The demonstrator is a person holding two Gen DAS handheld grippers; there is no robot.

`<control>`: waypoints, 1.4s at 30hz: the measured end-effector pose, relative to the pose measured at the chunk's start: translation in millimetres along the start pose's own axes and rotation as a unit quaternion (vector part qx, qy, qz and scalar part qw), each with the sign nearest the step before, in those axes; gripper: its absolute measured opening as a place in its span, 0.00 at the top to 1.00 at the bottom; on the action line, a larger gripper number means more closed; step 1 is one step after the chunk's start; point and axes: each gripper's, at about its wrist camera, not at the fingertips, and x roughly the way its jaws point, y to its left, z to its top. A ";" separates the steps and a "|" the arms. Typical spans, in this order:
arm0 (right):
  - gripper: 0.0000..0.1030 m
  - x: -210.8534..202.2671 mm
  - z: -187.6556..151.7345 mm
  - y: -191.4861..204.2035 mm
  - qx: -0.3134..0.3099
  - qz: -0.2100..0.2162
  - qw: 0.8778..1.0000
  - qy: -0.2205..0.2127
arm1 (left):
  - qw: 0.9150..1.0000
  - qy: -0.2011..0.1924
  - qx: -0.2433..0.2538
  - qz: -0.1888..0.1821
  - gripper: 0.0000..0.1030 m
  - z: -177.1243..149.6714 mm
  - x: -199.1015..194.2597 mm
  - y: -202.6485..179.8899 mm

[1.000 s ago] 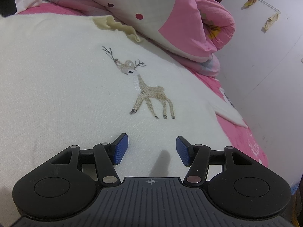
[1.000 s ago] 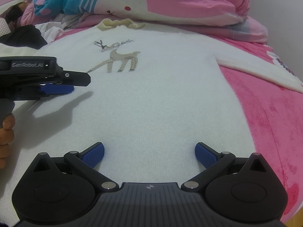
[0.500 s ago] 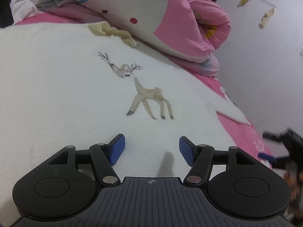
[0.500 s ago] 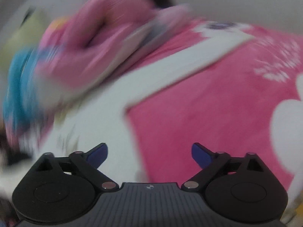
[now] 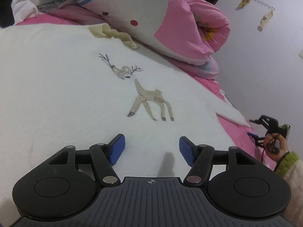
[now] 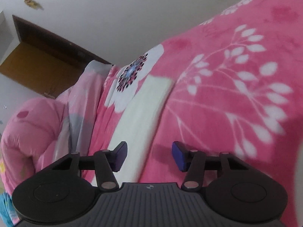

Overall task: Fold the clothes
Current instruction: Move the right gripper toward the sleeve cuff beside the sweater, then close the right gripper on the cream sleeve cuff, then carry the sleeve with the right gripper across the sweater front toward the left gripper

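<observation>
Here, both claws spread: left claw (image 5: 152,147) over sweater (image 5: 66,94), right claw (image 6: 149,156) over sleeve (image 6: 144,113), quilt (image 5: 180,30) beyond.

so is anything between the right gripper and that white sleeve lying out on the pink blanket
Nothing visible. The right gripper is open and points along the sleeve, which lies flat and bare on the pink blanket. The rolled pink quilt sits off to one side, clear of it.

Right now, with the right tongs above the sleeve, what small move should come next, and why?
Probably lower the right tongs onto the white sleeve and close on it. They are open and empty, the sleeve lies flat on the pink blanket, spread away from the sweater body, so it likely folds inward first. The left tongs, also open, hover over the body.
</observation>
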 end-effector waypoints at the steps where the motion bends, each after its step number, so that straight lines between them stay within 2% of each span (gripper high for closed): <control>1: 0.51 5.2 4.0 -0.3 0.000 0.001 1.000 -0.004 | 1.000 -0.001 0.003 0.001 0.38 -0.4 0.3 -0.7; 4: 0.60 18.5 15.1 -1.4 0.002 0.004 1.000 -0.019 | 1.000 -0.002 0.009 0.004 0.38 -1.3 0.7 -1.8; 6: 0.77 27.9 21.0 -4.1 0.005 -0.003 1.000 -0.019 | 1.000 -0.003 0.012 0.005 0.38 -1.4 0.7 -2.4; 8: 0.88 33.4 24.3 -4.8 0.002 -0.010 1.000 -0.019 | 1.000 -0.004 0.014 0.007 0.38 -1.7 1.1 -3.0; 13: 0.92 16.0 21.9 7.7 -0.034 0.017 0.998 -0.040 | 1.000 -0.005 0.019 0.012 0.38 -1.9 1.4 -5.0; 18: 0.93 -16.0 11.7 57.9 -0.114 0.056 0.991 -0.045 | 1.000 -0.009 0.021 0.015 0.38 -2.3 -0.5 -6.7; 21: 0.93 -35.8 -7.0 100.4 -0.171 0.097 0.980 -0.038 | 1.000 -0.011 0.022 0.017 0.38 -2.6 -1.6 -7.8; 27: 0.93 -65.5 -73.2 187.2 -0.273 0.181 0.945 0.003 | 0.997 -0.043 0.047 0.051 0.34 -1.0 -13.9 -15.6; 31: 0.94 -80.8 -138.3 236.4 -0.328 0.244 0.911 0.054 | 0.997 -0.034 -0.026 0.063 0.34 7.8 -16.1 8.6; 35: 0.94 -79.3 -214.0 276.6 -0.360 0.294 0.877 0.121 | 0.992 -0.030 -0.122 0.025 0.36 14.3 -22.4 36.5; 38: 0.94 -68.0 -274.1 297.1 -0.382 0.309 0.854 0.171 | 0.987 -0.033 -0.155 0.011 0.37 14.9 -25.6 44.8; 42: 0.94 -41.3 -365.2 316.1 -0.432 0.304 0.815 0.239 | 0.983 -0.037 -0.177 0.003 0.37 14.5 -27.0 49.0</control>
